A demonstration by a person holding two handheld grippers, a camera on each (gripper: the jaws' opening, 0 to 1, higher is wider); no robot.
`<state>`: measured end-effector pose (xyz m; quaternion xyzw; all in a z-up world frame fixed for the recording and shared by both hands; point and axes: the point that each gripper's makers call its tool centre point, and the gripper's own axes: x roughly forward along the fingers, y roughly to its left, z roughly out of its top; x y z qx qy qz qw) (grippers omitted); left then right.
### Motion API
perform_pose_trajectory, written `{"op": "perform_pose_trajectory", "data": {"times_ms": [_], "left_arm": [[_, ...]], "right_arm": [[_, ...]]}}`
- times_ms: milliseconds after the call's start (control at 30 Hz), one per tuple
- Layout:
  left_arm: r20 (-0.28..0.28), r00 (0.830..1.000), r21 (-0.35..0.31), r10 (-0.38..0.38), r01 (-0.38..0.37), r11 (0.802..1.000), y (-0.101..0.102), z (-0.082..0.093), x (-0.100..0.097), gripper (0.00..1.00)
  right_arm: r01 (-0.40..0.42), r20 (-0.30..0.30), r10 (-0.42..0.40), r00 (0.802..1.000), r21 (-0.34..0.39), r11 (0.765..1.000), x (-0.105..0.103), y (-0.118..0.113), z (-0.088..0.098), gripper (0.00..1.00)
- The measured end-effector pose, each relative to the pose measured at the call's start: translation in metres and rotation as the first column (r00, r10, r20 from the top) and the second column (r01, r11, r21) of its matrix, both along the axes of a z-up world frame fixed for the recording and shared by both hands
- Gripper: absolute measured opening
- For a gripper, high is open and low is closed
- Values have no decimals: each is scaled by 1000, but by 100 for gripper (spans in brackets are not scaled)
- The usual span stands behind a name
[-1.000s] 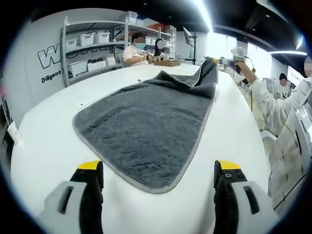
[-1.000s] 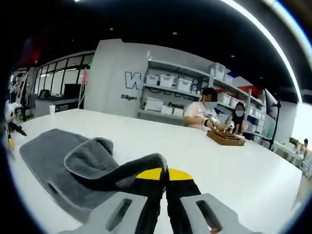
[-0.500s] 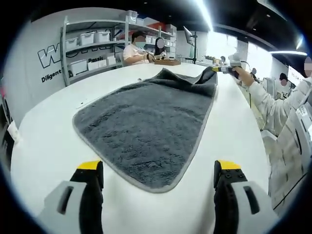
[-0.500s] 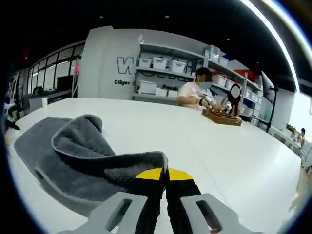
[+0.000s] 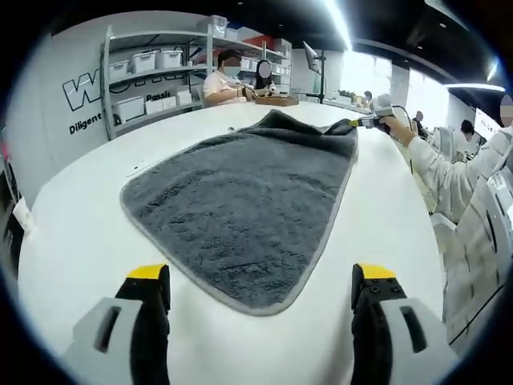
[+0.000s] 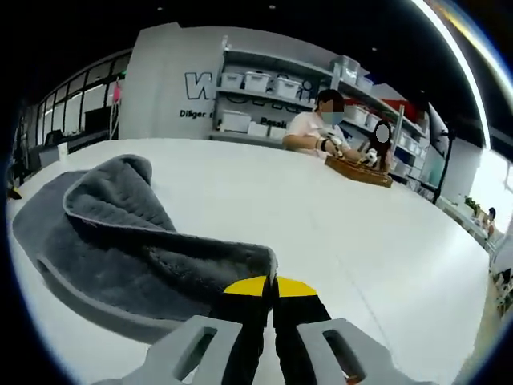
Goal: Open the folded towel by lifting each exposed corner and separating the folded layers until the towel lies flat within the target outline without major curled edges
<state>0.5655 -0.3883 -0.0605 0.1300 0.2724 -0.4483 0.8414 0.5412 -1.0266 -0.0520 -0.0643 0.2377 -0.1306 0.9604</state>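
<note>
Lengthwise, towel (image 5: 240, 208) stretches away toward right gripper (image 6: 271, 282), clamped on its corner.

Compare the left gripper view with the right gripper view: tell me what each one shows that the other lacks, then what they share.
Left gripper view alone: the left gripper with its jaws wide apart over the near hem, most of the grey towel spread flat, and a person's sleeve reaching to the far corner.

Right gripper view alone: the right gripper with its jaws shut on a towel corner, and a curled fold standing up beyond it.

Shared: the towel, the white table, the shelving with bins, and the seated people with a wooden tray.
</note>
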Motion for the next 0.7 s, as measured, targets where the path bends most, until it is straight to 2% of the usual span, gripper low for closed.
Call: {"op": "perform_pose_trajectory", "data": {"times_ms": [267,500,700], "left_arm": [[0,1000,4,4,-4,1000,1,-1,1,91],[-3,1000,6,3,-3,1000,1,-1,3,91],[-4,1000,9,8,-8,1000,2,-1,4,91]], "right_arm": [[36,-37,-36,999,-8,999,-6,-10,-17,0],[69,-49,-70,996,-15,998,-11,-22,-26,0],[76,-46,-77,996,-5,997,-11,-22,-29,0]]}}
